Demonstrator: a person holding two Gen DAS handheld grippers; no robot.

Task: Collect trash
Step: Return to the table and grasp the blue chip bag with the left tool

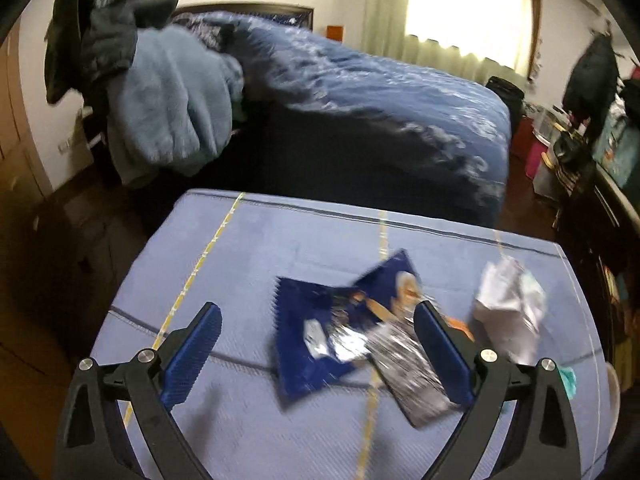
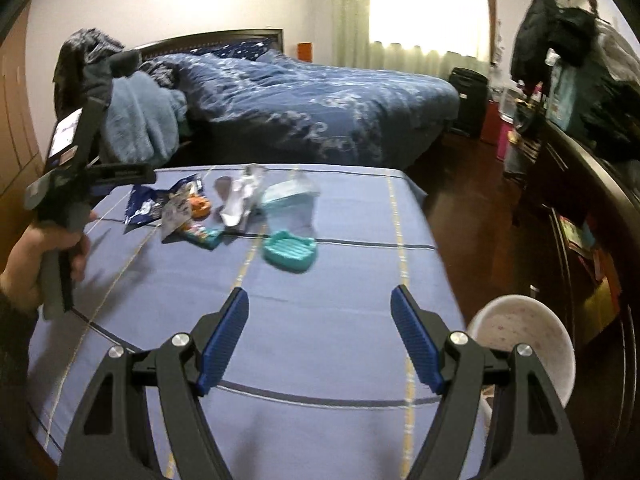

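Bedroom worktop point(image 1: 248, 248) is carrying a light, crinkly blue wrapper point(image 1: 316, 340); left gripper point(image 1: 320, 348), jaws spread, is nearing its edge; right gripper point(image 2: 320, 336) is hovering spread, empty.

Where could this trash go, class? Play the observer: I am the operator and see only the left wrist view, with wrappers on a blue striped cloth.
Observer: The right wrist view shows a round white pail beside the blue striped cloth, at its near right corner and lower than it.
Operator: Is the right gripper free?
Observer: Yes. The right gripper is open over bare cloth, with nothing between its pads.
Operator: What else lies there?
Observer: A teal ribbed plastic dish lies on the cloth, apart from the wrappers.
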